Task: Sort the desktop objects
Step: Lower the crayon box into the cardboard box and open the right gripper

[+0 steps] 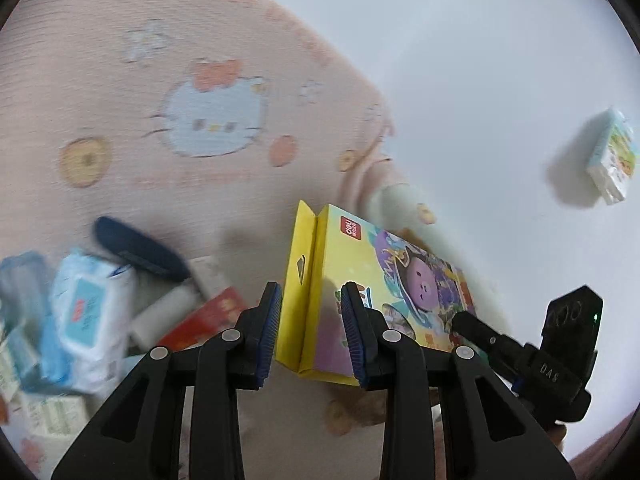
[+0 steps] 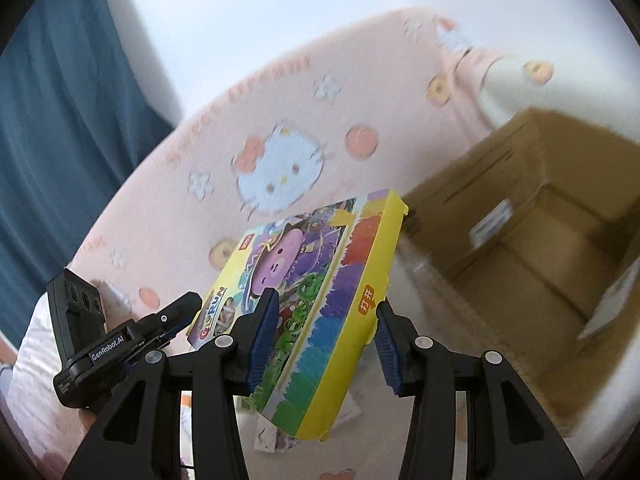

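pile: wipes pack (image 1: 86,316), dark case (image 1: 140,250) and small boxes heaped at far left on the pink cloth (image 1: 120,100), blurred

left gripper (image 1: 312,332): jaws part-closed on the yellow end flap of the crayon box (image 1: 360,292), pads pressing it from both sides

crayon box: off the cloth, tilted, carried between both grippers (one at each end)

right gripper (image 2: 326,338): jaws part-closed across the box's other end; left pad on the printed face, right pad at the yellow edge; reads as gripping

carton (image 2: 540,220): open, brown, to the right of the box, near

small pack (image 1: 612,156): alone at right, well apart

step: mid-carry, box lifted for sorting

next: likely swing it over the carton, both grips steady, then release together
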